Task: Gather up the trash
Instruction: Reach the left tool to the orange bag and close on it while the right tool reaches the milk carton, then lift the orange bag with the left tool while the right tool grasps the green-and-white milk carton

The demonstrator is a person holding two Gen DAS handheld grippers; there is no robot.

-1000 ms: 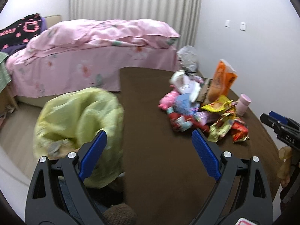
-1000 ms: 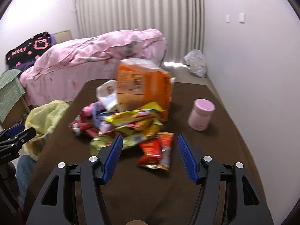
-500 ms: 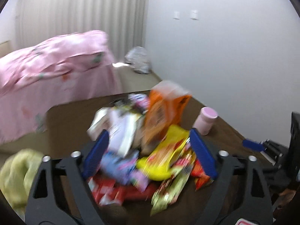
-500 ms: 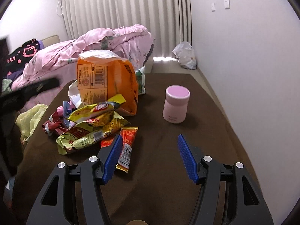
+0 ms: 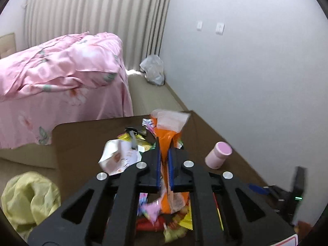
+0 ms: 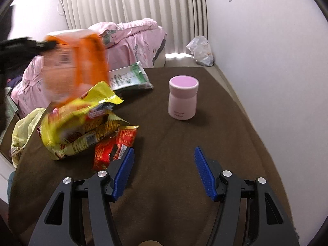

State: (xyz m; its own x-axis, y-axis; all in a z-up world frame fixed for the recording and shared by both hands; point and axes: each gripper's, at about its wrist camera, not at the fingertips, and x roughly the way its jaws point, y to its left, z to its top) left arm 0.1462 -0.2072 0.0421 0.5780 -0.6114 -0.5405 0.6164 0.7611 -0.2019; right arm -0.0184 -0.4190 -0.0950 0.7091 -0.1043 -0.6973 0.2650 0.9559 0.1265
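Note:
My left gripper (image 5: 164,149) is shut on an orange snack bag (image 5: 166,138); its jaws are closing and the blue pads press the bag's side. In the right wrist view the same gripper (image 6: 42,44) holds the blurred orange bag (image 6: 82,61) above the pile. Under it lie yellow wrappers (image 6: 82,110), a red wrapper (image 6: 114,147) and a green-and-white packet (image 6: 129,78). My right gripper (image 6: 164,157) stands open low over the brown table (image 6: 184,139), nothing between its fingers, the red wrapper beside its left finger.
A pink jar (image 6: 183,100) stands upright on the table right of the pile. A yellow-green bag (image 5: 28,196) sits off the table's left edge. A white wrapper (image 5: 119,155) lies in the pile. A pink bed (image 5: 57,78) and a grey plastic bag (image 5: 152,71) lie beyond.
My left gripper swung from the yellow-green bag over to the pile, shut on the orange bag and raised it. My right gripper sank closer to the table and stayed open.

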